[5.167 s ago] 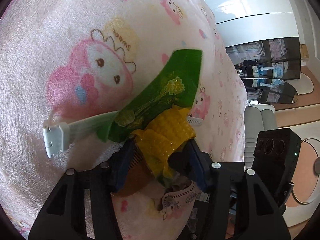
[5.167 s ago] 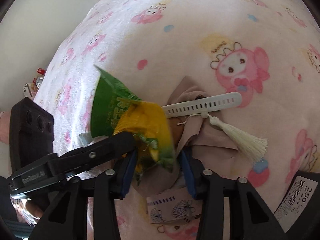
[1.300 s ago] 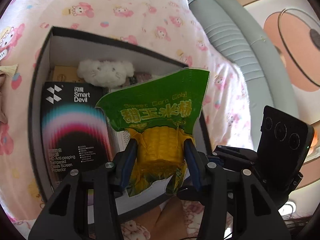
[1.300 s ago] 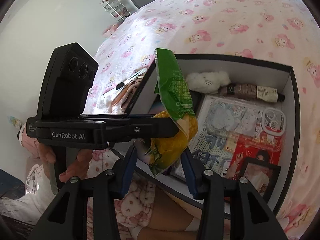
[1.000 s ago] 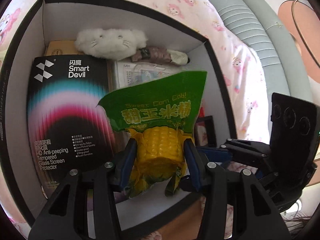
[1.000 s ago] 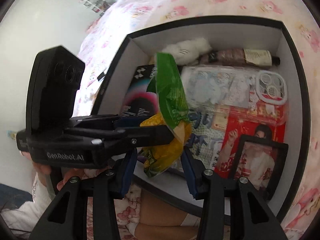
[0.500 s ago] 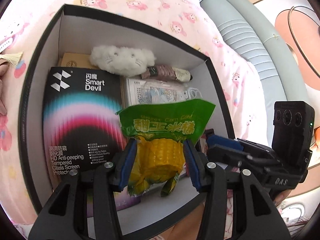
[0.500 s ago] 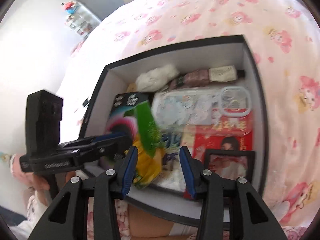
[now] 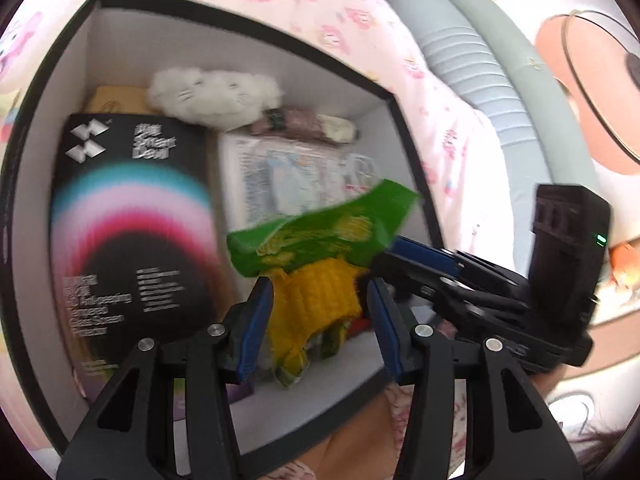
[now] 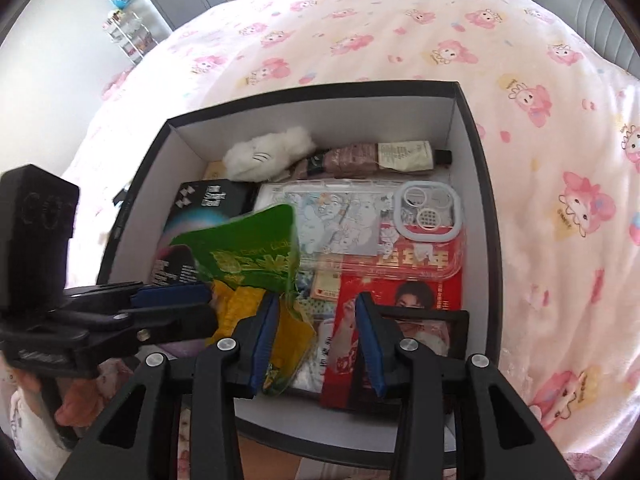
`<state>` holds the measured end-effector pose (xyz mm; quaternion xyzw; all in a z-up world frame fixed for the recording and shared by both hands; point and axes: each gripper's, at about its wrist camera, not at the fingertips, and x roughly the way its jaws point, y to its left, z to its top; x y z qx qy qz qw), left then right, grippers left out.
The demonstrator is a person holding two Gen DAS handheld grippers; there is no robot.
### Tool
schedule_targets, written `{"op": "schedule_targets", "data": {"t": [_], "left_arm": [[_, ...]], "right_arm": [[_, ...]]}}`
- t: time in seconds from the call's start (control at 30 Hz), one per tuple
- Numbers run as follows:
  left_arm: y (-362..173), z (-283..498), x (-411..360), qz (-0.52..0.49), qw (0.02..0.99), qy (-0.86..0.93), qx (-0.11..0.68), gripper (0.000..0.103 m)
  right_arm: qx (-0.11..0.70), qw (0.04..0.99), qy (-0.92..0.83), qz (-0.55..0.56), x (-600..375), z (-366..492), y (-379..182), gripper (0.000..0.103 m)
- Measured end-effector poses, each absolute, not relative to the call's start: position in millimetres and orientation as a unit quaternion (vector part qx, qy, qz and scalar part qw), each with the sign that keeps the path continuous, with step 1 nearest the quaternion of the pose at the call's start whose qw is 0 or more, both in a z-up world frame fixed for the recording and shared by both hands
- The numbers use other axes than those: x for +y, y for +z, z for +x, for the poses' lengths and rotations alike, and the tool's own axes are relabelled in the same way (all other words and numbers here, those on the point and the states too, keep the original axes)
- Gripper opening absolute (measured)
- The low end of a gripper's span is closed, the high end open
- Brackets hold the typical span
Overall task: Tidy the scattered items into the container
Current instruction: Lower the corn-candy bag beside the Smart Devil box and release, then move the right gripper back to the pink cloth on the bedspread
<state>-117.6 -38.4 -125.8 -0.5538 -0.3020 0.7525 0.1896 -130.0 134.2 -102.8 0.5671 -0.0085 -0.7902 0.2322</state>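
Note:
A green and yellow corn snack packet (image 9: 316,264) sits between the fingers of my left gripper (image 9: 322,316), over the near part of a black box with white walls (image 9: 120,28). The jaws stand a little wider than the packet, and the view is blurred, so contact is unclear. In the right wrist view the packet (image 10: 248,264) leans over the box (image 10: 476,128), with my left gripper to its left. My right gripper (image 10: 316,340) is open and empty just right of the packet.
The box holds a black Smart Devil carton (image 9: 128,224), a white plush (image 10: 268,152), a brown tube (image 10: 380,158), a clear phone case (image 10: 428,216), a red card and a framed photo (image 10: 424,332). It rests on a pink cartoon blanket (image 10: 560,200).
The right gripper let go of the packet and drew back. The left gripper lowered the packet into the box, and its jaws now look slightly wider than before.

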Motion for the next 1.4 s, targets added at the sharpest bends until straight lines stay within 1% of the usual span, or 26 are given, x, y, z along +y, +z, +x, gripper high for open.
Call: {"op": "schedule_targets", "data": {"t": [0.1,0.23,0.37,0.53,0.67,0.77,0.9,1.07,1.23,1.4], "left_arm": [[-132.7,-119.3,-33.1,-0.571,0.188,0.743,-0.294,0.049],[-137.7,-122.1,-19.5,-0.583,0.198,0.737,-0.279,0.049],[-134.1,-120.2,-17.4,-0.577,0.199,0.744,-0.274,0.049],[-105.2,-109.4,-12.6,-0.551,0.183,0.779,-0.235,0.052],[-71.4,-92.5,-12.0,-0.514,0.177,0.811,-0.217,0.056],[-48.7,-77.1,-16.8,-0.49,0.174,0.827,-0.212,0.057],[-18.8,-62.4,-45.0,-0.47,0.162,0.841,-0.213,0.057],[3.3,-33.6,-87.6,-0.45,0.111,0.86,-0.212,0.057],[-0.4,-13.8,-129.9,-0.442,0.077,0.861,-0.237,0.058],[-9.6,-7.1,-163.7,-0.439,0.042,0.862,-0.251,0.057]], "right_arm": [[-0.019,0.256,-0.769,0.585,131.4,-133.4,-112.4,0.035],[0.016,0.241,-0.766,0.596,123.2,-134.5,-122.7,0.035],[0.038,0.236,-0.777,0.583,118.4,-130.4,-121.5,0.035],[0.054,0.228,-0.798,0.555,116.2,-124.0,-110.5,0.036],[0.037,0.233,-0.812,0.534,117.2,-105.4,-81.3,0.036],[0.035,0.238,-0.823,0.515,113.3,-94.3,-58.5,0.037],[0.067,0.258,-0.833,0.485,86.9,-79.4,-29.1,0.037],[0.097,0.316,-0.822,0.464,31.6,-70.7,-6.1,0.037],[0.1,0.367,-0.798,0.467,-17.0,-62.6,-4.7,0.037],[0.11,0.39,-0.774,0.486,-57.5,-67.8,-17.0,0.037]]}}
